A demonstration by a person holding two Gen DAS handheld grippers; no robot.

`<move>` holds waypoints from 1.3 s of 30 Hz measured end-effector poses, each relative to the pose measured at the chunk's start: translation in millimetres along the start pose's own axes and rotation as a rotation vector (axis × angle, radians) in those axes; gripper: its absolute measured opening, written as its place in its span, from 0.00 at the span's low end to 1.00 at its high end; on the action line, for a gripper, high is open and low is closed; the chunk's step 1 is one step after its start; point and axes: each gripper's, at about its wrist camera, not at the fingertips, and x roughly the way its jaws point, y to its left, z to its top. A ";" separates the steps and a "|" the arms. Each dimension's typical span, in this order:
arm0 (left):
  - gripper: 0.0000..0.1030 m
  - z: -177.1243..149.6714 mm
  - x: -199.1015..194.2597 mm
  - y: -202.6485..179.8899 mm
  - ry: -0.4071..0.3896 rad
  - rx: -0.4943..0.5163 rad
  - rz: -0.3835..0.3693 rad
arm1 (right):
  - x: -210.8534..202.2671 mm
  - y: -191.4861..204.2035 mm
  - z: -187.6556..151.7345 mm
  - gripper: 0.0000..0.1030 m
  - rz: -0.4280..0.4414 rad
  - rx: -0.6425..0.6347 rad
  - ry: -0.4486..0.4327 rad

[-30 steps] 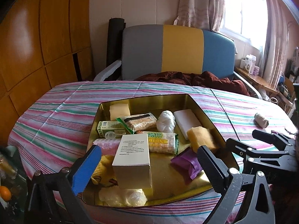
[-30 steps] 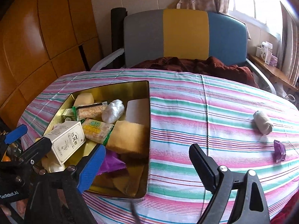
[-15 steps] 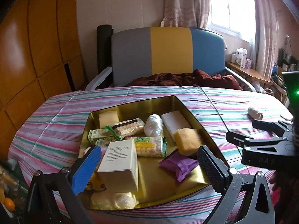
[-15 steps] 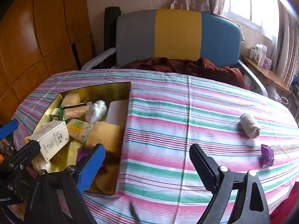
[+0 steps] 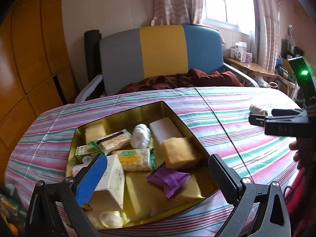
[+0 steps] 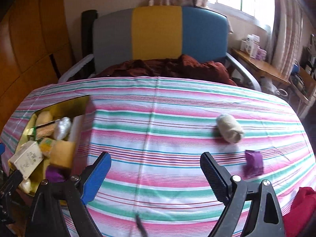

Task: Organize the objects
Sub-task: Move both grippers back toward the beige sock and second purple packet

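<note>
Swinging rightward since the earlier frame, the right gripper hangs spread and empty. Most items fill the gold tin; a cloth roll and purple packet remain at two o'clock. The left gripper gapes empty too.

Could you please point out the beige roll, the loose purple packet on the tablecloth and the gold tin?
beige roll (image 6: 230, 131): right wrist view, middle of its side.
loose purple packet (image 6: 253, 163): right wrist view, centre of its wrapper.
gold tin (image 5: 128, 111): left wrist view, far inner wall.
</note>
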 end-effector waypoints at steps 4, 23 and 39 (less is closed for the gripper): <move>1.00 3.7 5.1 -12.6 0.007 0.035 -0.023 | 6.9 -26.7 5.1 0.90 -0.030 0.031 0.029; 1.00 19.2 34.0 -77.6 0.040 0.153 -0.141 | 63.1 -198.7 11.5 0.91 -0.157 0.448 0.216; 1.00 27.9 61.8 -116.8 0.111 0.165 -0.251 | 93.6 -225.8 -8.9 0.90 -0.193 0.500 0.369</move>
